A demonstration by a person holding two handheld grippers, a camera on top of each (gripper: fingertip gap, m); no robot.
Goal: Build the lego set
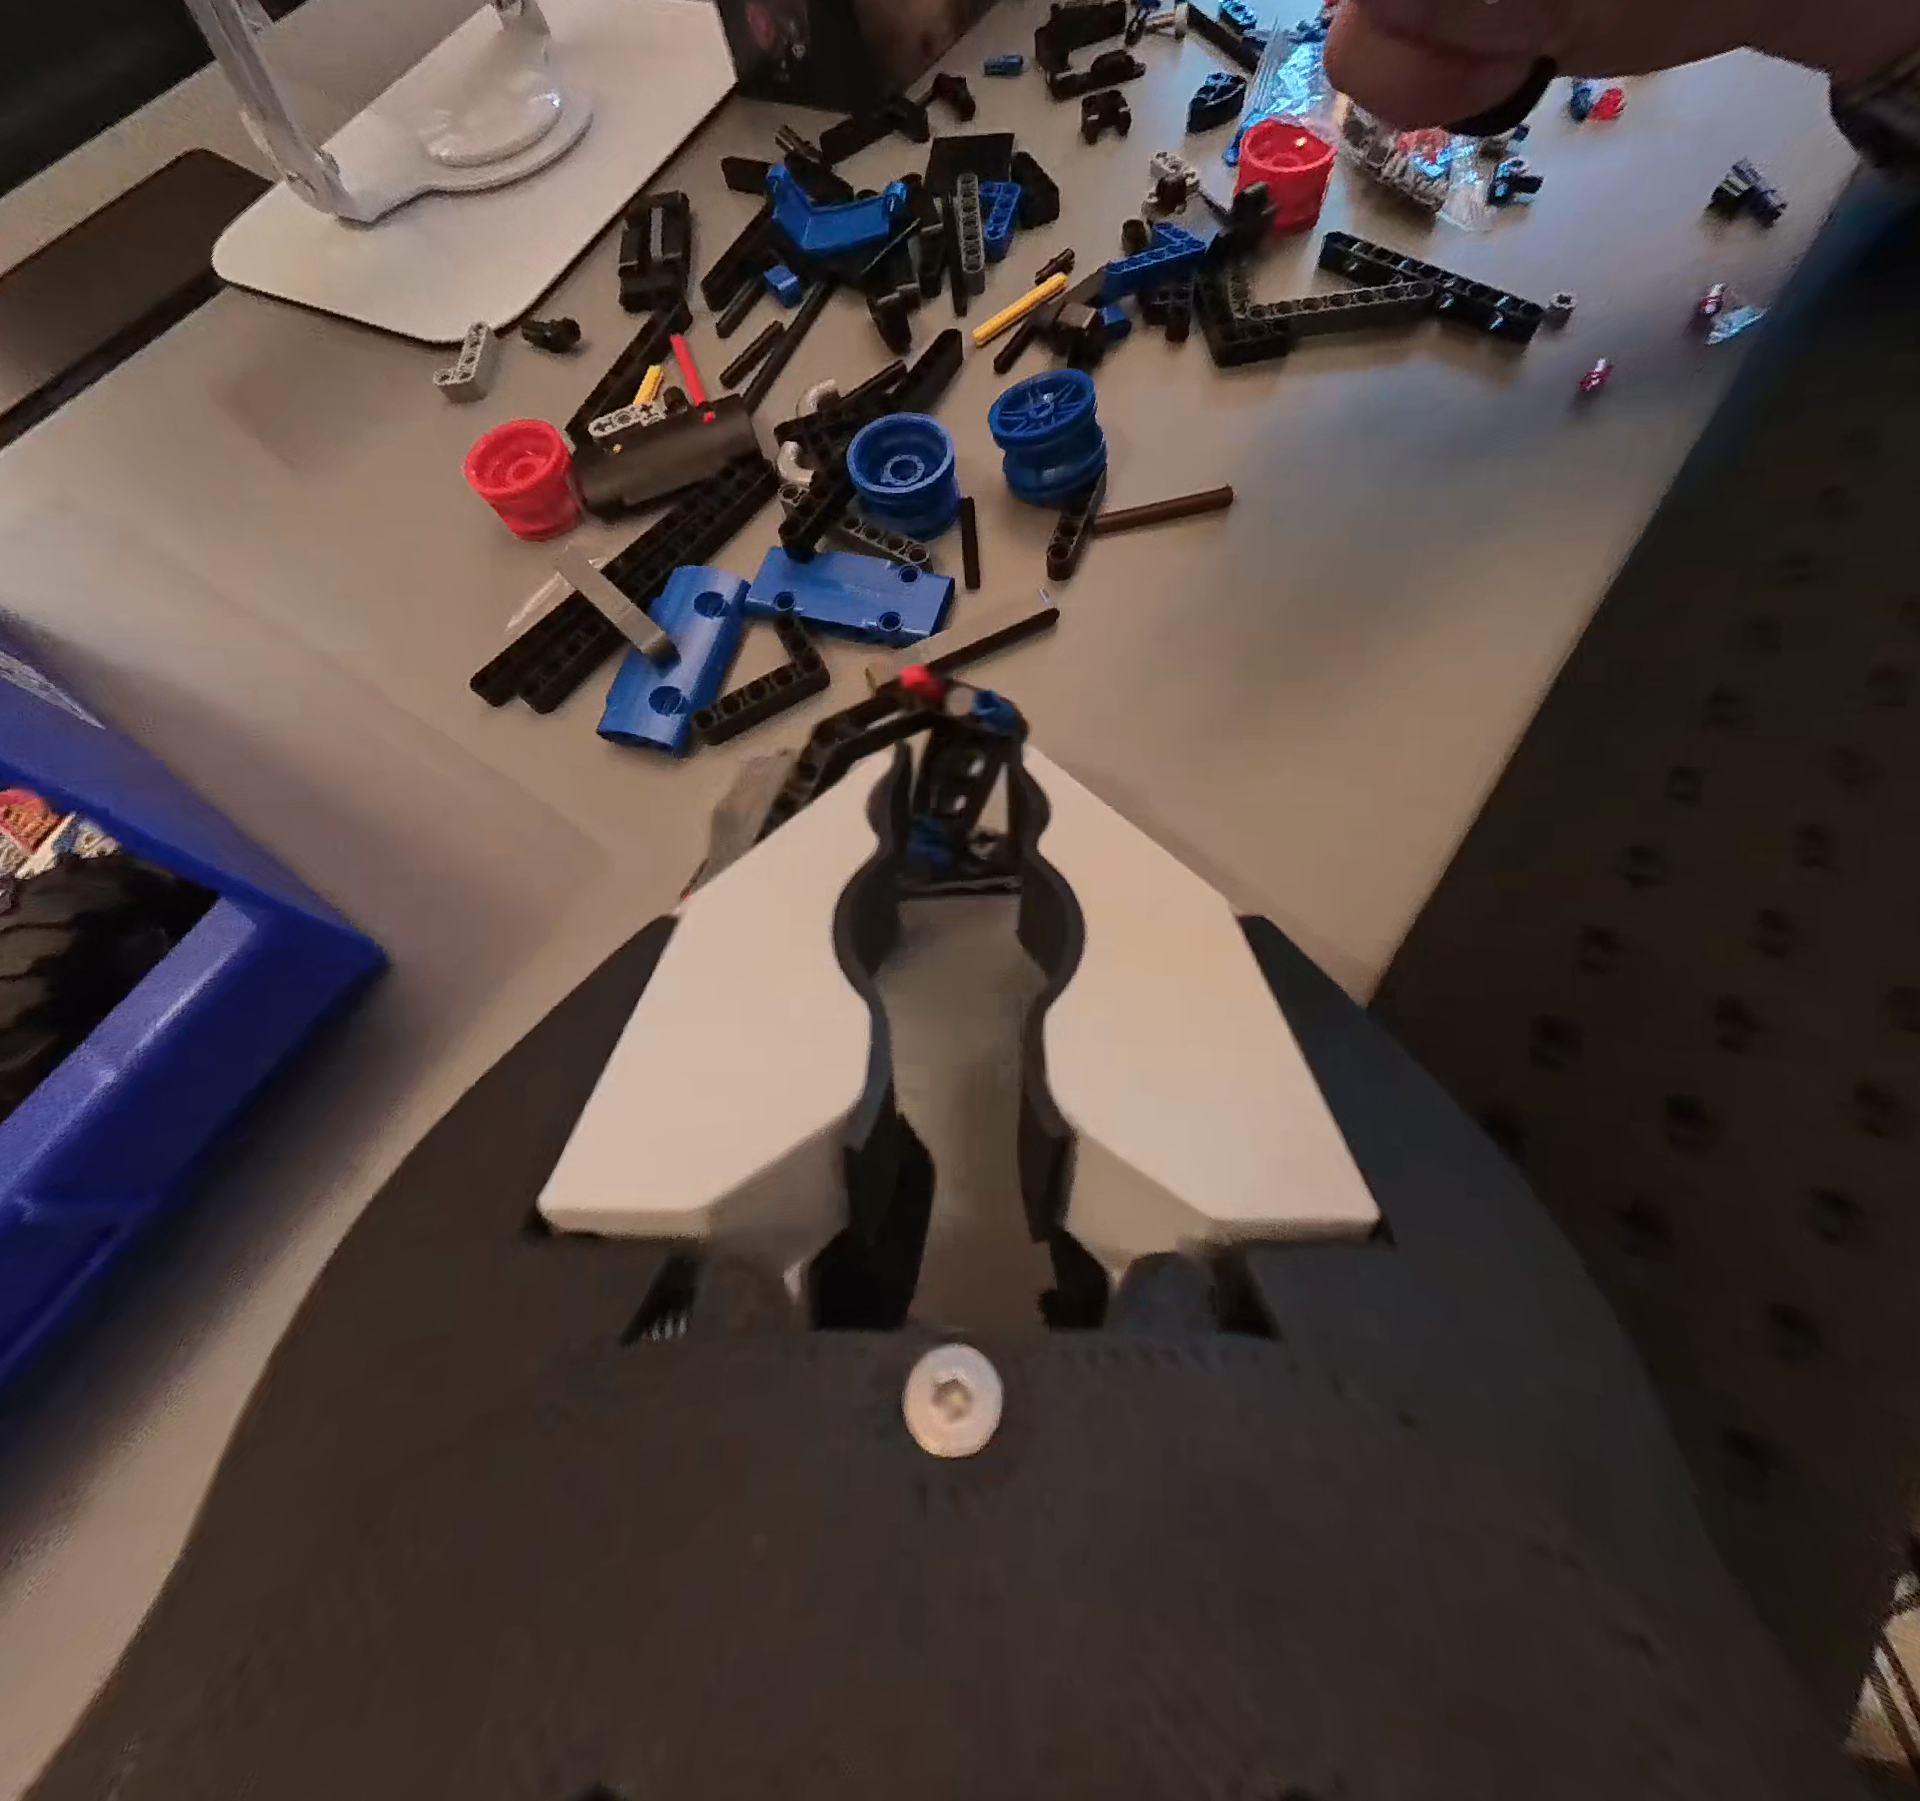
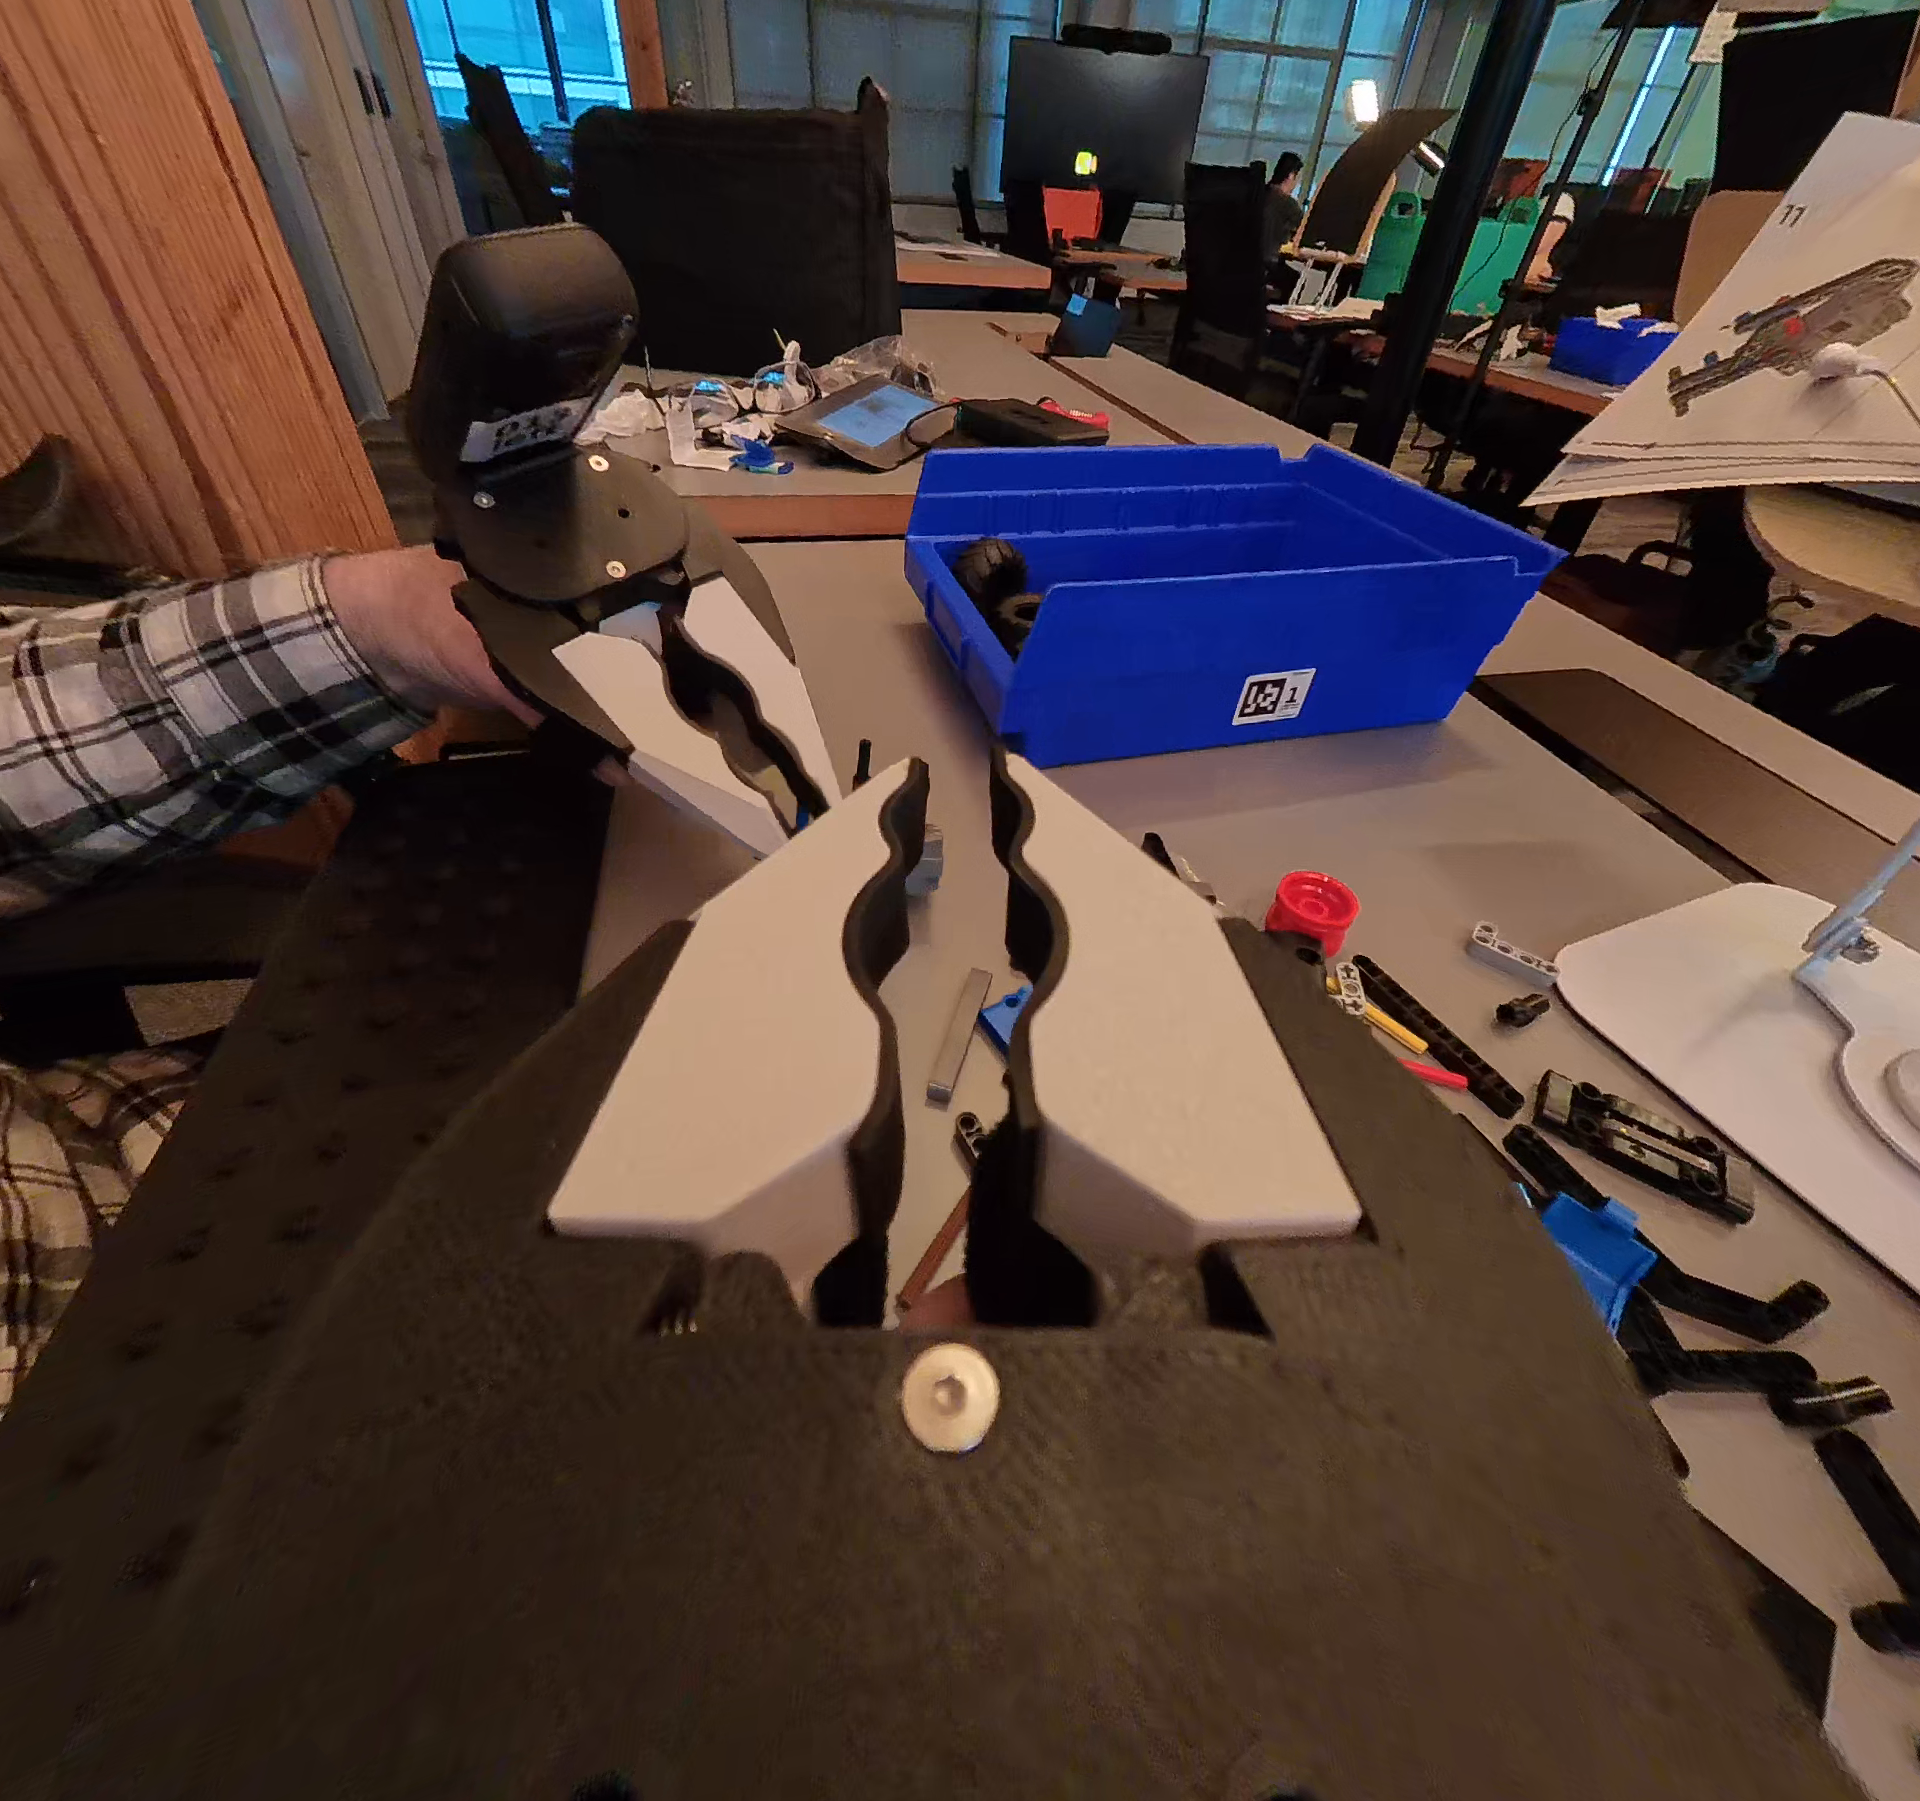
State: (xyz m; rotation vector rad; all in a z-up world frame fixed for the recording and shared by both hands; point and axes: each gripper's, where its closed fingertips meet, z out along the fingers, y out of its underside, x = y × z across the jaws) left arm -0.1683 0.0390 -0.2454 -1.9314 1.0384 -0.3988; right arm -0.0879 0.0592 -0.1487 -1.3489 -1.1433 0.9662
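- My left gripper (image 1: 961, 775) is clamped on a small lego assembly (image 1: 951, 712): black holed beams with a red and a blue pin on top, held just above the grey table (image 1: 1351, 608).
- My right gripper (image 2: 956, 785) is released, nothing between its wavy black pads.
- Loose pieces lie beyond: glossy blue wheels (image 1: 902, 471), a ribbed red hub (image 1: 520, 475), smooth curved blue panels (image 1: 847, 596).

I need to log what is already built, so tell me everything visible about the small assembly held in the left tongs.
The small assembly is a cluster of black perforated beams with blue connectors, a red pin and a pale piece at its top. It looks like hard plastic. The left tongs are closed on it, gripping its lower part. One black beam slants down to the left. It is above the grey table, near the loose parts.
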